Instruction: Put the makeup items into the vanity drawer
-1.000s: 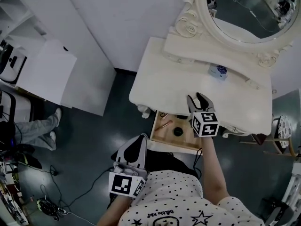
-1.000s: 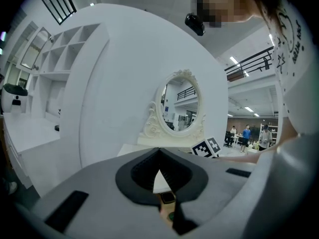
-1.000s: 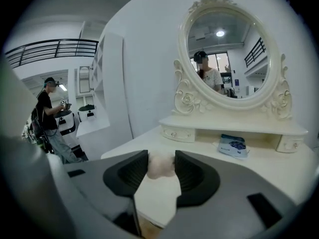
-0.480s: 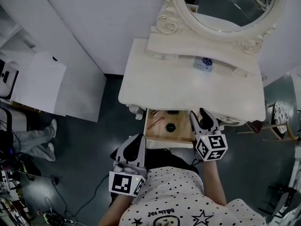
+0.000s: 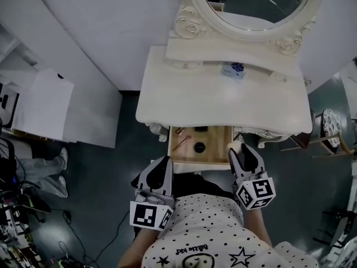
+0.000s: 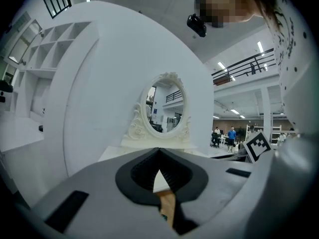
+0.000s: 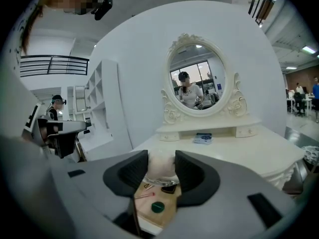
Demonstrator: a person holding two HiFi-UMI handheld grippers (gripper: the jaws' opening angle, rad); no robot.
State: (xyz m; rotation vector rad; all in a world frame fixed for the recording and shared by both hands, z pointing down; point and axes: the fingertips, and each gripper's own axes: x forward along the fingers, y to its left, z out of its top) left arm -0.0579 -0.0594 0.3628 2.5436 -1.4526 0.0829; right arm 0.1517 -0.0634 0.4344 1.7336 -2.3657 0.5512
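vanity (image 5: pixel 223 102) showing cream | drawer (image 5: pixel 215 153) showing tan wood | disc (image 5: pixel 199 147) showing dark green | stick (image 5: pixel 179 144) showing red | box (image 5: pixel 233 68), upper centre, showing blue-white print | shirt (image 5: pixel 206 228), bottom, showing black dots on white | item (image 7: pixel 159 164) showing white

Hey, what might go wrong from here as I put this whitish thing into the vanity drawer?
1. The right claw grips the whitish item by the drawer's right front corner, not over its middle. Released there, it may catch the rim and fall to the floor.
2. A round black item and a pink stick lie loose in the drawer. A hard drop could knock them about.
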